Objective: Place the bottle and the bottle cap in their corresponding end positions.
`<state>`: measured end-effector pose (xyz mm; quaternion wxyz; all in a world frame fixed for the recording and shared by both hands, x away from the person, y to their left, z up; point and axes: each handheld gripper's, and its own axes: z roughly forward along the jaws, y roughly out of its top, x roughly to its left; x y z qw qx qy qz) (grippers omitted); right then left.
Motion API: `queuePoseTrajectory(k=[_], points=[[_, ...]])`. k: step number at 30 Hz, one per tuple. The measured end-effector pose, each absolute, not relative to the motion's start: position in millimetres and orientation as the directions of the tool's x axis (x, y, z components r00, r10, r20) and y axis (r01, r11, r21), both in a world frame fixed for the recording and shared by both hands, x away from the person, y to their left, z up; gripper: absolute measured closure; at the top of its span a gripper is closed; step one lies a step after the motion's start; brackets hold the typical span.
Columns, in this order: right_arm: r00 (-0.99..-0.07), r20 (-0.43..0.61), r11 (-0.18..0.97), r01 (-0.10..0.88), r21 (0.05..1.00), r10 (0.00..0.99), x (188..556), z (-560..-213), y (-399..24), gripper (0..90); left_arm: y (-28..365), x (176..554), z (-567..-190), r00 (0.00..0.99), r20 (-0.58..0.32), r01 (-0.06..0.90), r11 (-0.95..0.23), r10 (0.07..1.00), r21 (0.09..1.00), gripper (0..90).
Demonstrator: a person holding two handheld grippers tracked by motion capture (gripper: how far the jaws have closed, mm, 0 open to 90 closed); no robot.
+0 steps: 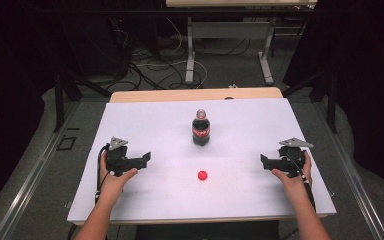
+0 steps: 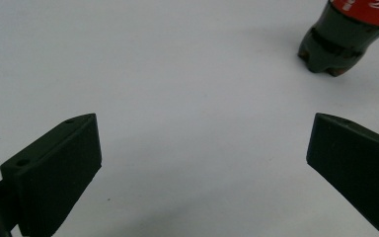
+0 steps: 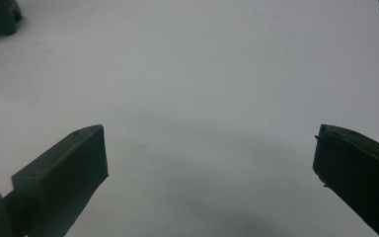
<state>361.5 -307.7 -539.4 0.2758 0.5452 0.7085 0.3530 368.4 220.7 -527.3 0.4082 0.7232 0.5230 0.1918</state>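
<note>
A dark plastic cola bottle with a red label [image 1: 201, 128] stands upright, uncapped, at the centre of the white matte table top [image 1: 155, 120]. A small round red cap [image 1: 202, 175] lies apart, nearer the person. The left gripper [image 1: 142, 158] and right gripper [image 1: 266, 161], each hand-held, rest at opposite sides pointing inward, jaws spread wide and empty.

A white-topped table [image 1: 145, 120] carries an upright cola bottle [image 1: 201, 128]; a small red cap [image 1: 202, 175] lies near it, on the person's side.
</note>
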Motion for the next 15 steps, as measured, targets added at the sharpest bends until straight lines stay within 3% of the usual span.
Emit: queuePoseTrajectory(k=[4,15], points=[[-0.205,0.023,0.105,0.592,0.799,0.978,361.8,-548.2,-318.0,0.0,226.7,371.4,-534.1,0.351,-0.156,0.609,-0.098,0.923,0.787,0.5],[-0.210,0.027,0.107,0.601,0.792,0.977,362.7,-550.5,-321.2,0.0,234.8,374.7,-541.7,0.330,-0.148,0.636,-0.103,0.932,0.765,0.5]])
